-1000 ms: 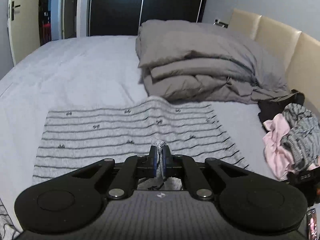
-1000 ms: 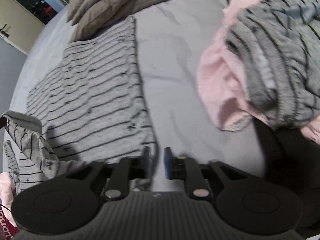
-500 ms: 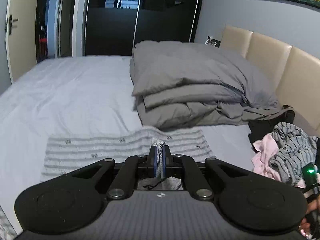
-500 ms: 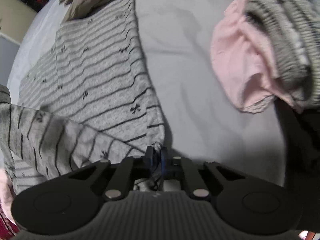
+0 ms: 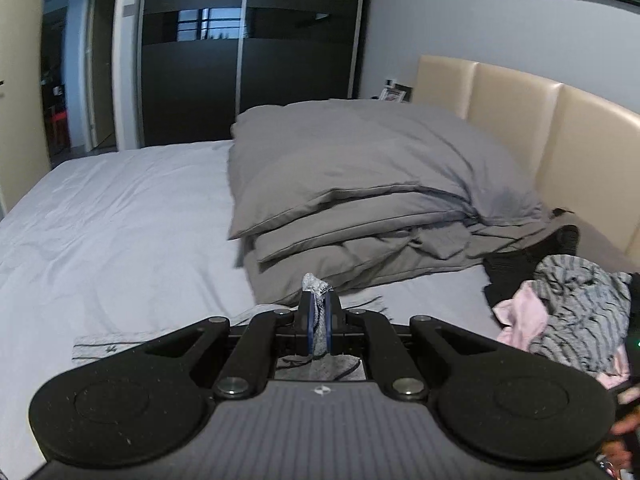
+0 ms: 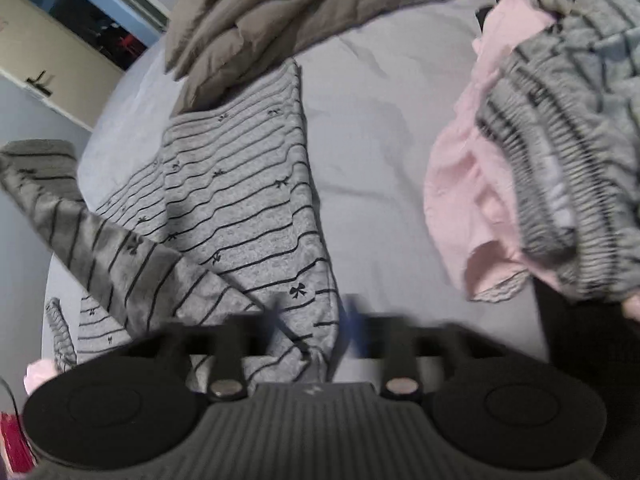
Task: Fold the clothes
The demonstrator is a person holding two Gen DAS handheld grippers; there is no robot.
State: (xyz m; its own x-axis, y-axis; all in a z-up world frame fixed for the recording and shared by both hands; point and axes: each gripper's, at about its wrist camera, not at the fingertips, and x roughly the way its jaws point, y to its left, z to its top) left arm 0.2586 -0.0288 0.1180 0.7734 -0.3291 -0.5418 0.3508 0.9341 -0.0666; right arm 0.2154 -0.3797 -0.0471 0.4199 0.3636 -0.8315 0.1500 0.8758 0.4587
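The striped garment (image 6: pixel 240 208) has lifted off the bed (image 5: pixel 120 208) beside the duvet (image 5: pixel 360 184).

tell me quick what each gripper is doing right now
left gripper: shut on the striped garment.
right gripper: open, jaws just opened, garment edge between them, not pinched.

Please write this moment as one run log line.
left gripper: shut on striped garment corner | right gripper: jaws just opened, garment edge between, unpressed
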